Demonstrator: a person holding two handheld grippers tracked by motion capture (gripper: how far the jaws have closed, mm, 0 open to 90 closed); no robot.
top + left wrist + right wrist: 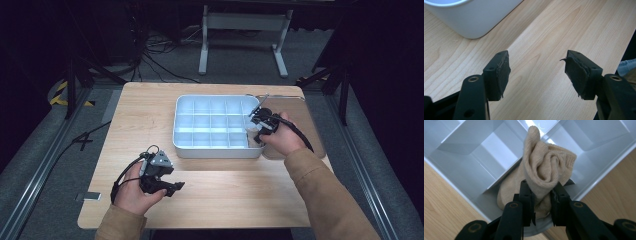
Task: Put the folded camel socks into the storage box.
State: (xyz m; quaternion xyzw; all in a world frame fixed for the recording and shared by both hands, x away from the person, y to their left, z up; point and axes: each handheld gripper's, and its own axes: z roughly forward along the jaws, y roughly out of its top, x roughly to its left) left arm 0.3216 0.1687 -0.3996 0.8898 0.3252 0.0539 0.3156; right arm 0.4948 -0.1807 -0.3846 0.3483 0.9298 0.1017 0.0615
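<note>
Sock [544, 175] pinched between the jaws of the right gripper [541, 195], rolled and beige, over the tray [185, 147] at its near right corner. Lower part of the sock already down in the corner cell, top of the roll up above the dividers. By the look of it, placing step in hand: sock going into that cell (or just possibly coming out; not to be told from one moment).

Next move, as a judgement: press the roll lower until seated within the four walls, then part the jaws and lift straight up, clear of the dividers, so as not to drag the fabric back out.

Left gripper [537, 72] released, jaws wide apart with nothing between, over bare tabletop [225, 200] toward the near left corner, well apart from the sock; tray's rounded corner near it in the left gripper view.

Hard to make out: bottom of the corner cell, hidden by sock and jaws. In the high view, sock a pale smudge behind the right hand [282, 140]. Brownish flat thing [300, 112] by the tray's right side, partly covered by the hand, not identifiable.
</note>
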